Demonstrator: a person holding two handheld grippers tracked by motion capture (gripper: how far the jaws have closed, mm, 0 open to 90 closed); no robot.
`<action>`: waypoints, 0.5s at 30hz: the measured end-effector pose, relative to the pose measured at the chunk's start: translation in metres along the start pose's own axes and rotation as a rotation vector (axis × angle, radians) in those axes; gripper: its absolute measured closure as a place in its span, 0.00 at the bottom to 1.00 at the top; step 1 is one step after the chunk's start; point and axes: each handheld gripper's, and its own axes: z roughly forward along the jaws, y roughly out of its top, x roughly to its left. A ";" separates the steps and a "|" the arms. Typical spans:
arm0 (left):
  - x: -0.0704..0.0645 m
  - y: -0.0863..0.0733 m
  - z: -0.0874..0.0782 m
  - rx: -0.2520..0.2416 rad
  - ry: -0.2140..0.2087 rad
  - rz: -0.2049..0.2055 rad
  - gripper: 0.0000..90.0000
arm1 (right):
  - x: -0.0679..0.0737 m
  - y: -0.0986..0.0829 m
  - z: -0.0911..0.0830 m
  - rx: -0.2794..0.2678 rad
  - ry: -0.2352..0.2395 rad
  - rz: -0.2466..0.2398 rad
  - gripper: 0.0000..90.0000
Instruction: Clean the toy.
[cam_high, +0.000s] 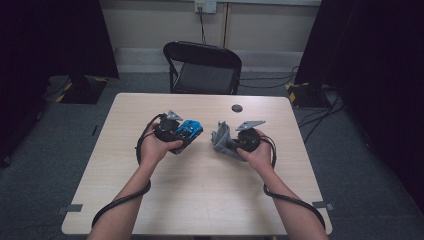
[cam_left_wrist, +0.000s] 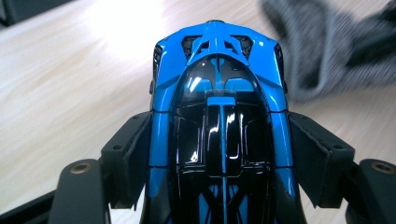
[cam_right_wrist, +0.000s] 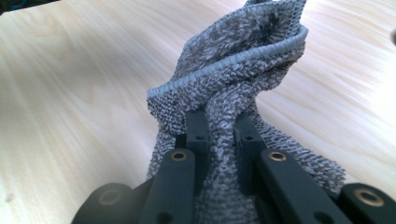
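Nearest, the person's two forearms come up over the bench (cam_high: 200, 200), one gripper in each hand; the left gripper (cam_high: 176, 131) has its fingers (cam_left_wrist: 128, 154) pinching a blue and black toy car (cam_left_wrist: 219, 121) by its flanks, held just above the wood; the right gripper (cam_high: 235, 140) has its fingers (cam_right_wrist: 198, 133) pressed together on a bunched grey cloth (cam_right_wrist: 238, 70), which stands up from the bench close beside the car's nose. Farther off lie a small dark disc (cam_high: 237, 108) near the far edge and a black folding chair (cam_high: 202, 67) beyond it.

The likely trouble (if wiping is the aim): the car's glossy sides could slide between the fingers under the cloth's push, or the loosely gathered cloth could slip free.

Count: one car, one cloth, two grippers, one disc, one chair.
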 end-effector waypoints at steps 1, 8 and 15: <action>0.003 -0.004 0.000 0.007 0.002 -0.007 0.31 | -0.002 -0.002 -0.001 -0.001 -0.006 0.005 0.90; 0.017 -0.031 0.004 0.037 0.030 -0.041 0.31 | -0.016 -0.016 -0.008 -0.001 -0.039 0.037 0.89; 0.030 -0.051 0.007 0.064 0.049 -0.070 0.31 | -0.026 -0.025 -0.012 -0.003 -0.067 0.056 0.89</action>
